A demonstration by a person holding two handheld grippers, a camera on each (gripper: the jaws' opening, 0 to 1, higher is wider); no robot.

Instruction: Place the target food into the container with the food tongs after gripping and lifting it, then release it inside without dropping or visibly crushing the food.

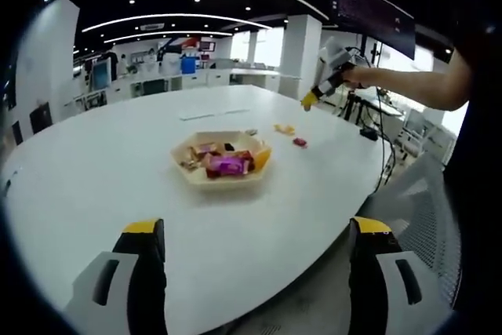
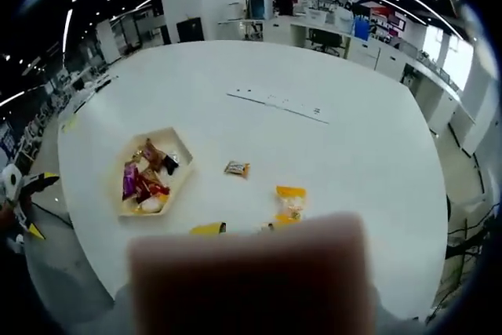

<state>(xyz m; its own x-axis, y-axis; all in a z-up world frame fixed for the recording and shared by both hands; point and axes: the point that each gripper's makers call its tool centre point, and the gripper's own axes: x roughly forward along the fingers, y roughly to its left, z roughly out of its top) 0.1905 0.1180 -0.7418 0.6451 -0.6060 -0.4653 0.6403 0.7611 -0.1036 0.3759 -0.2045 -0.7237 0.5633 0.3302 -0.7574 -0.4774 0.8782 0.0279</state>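
A shallow beige tray [image 1: 188, 169] of wrapped snacks sits mid-table; a purple packet [image 1: 227, 165] lies on top. Just beyond it lie a loose yellow packet [image 1: 285, 128] and a small red one [image 1: 300, 142]. My left gripper [image 1: 259, 229] is open and empty, well short of the tray. The right gripper [image 1: 311, 100] hangs above the table's far edge in a person's hand. In the right gripper view the tray [image 2: 182, 140], a yellow packet [image 2: 290, 202] and a small packet [image 2: 236, 168] lie below. A blurred pink block [image 2: 247, 272] hides my right jaws.
The white round table [image 1: 94, 170] has a paper strip [image 2: 278, 103] lying past the snacks. The left gripper [image 2: 31, 203] shows at the table's edge, jaws apart. A mesh chair [image 1: 427, 217] stands by the near edge, and desks and pillars [image 1: 298, 52] stand behind.
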